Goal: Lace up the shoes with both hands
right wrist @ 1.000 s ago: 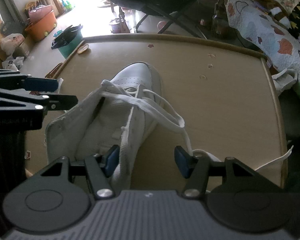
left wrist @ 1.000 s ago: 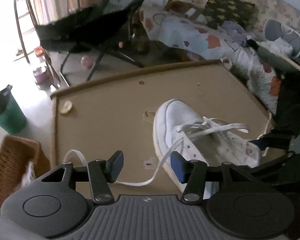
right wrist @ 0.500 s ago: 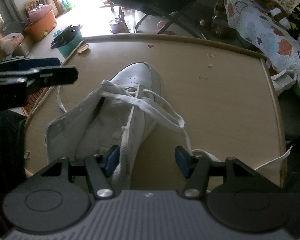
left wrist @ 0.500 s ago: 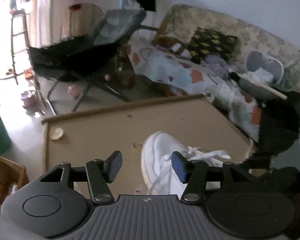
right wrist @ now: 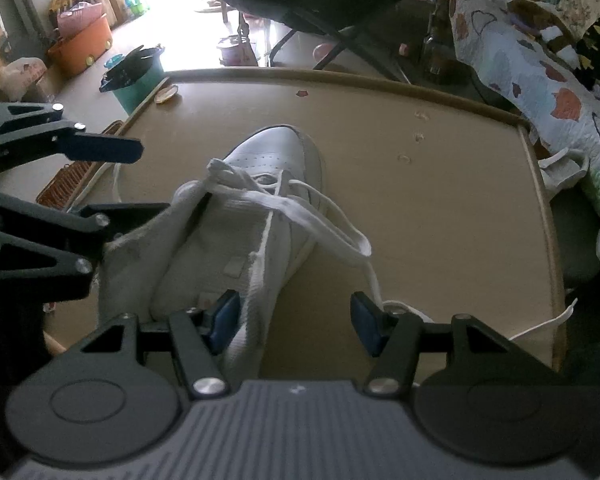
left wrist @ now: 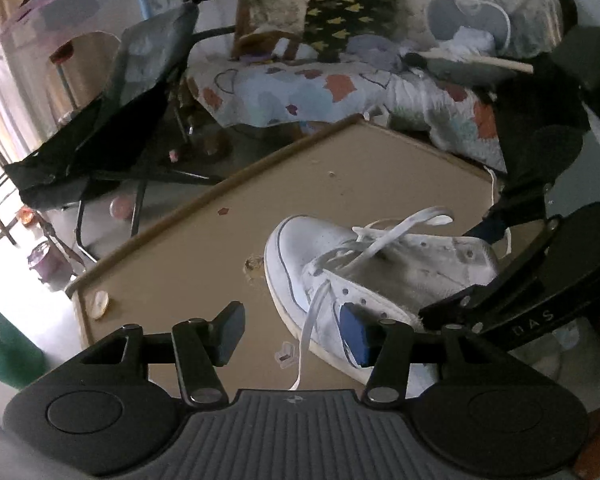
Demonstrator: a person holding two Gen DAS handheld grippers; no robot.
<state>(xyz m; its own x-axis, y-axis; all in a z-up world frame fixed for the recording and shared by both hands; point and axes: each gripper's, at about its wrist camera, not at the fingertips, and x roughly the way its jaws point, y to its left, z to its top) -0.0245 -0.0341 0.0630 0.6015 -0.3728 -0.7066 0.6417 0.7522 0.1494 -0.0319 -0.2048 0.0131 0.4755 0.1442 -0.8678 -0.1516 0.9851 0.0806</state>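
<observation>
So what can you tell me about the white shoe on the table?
The white shoe is a high-top sneaker, smooth like leather, a bit scuffed, with a pale fuzzy lining. It stands on its sole on the tan table, toe pointing away from the grippers. Flat white laces cross only the lower eyelets; the upper ones are empty and loose ends trail onto the table. The right gripper straddles its collar edge, jaws apart.

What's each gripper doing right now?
Left gripper: open, closing, lace between the jaws unpinched.
Right gripper: open, astride the shoe wall, not clamped.
</observation>
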